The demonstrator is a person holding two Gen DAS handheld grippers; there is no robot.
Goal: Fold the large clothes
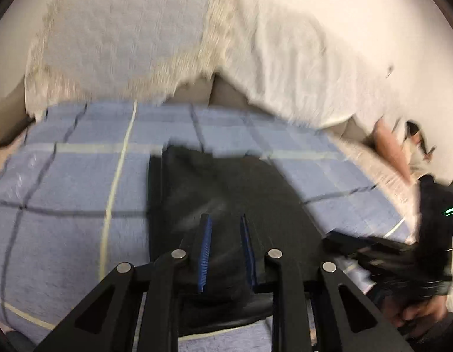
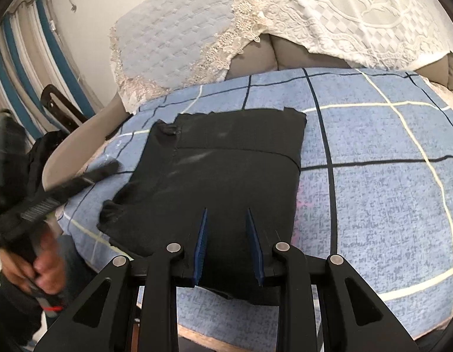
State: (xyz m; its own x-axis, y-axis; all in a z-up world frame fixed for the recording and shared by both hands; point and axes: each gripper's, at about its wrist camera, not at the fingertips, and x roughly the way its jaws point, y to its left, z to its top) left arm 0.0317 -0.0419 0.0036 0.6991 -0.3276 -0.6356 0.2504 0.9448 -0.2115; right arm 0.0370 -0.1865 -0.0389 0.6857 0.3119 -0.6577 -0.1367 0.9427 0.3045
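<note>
A black garment lies folded into a rough rectangle on a blue plaid sheet. It also shows in the blurred left wrist view. My right gripper is open and empty, hovering over the garment's near edge. My left gripper is open and empty above the garment's near part. The left gripper and the hand holding it also show, blurred, at the left of the right wrist view. The right gripper shows at the right edge of the left wrist view.
The sheet covers a sofa seat. Behind it, a quilted grey cover and a white lace throw hang over the backrest. A blue-striped curtain and a dark object stand at the left.
</note>
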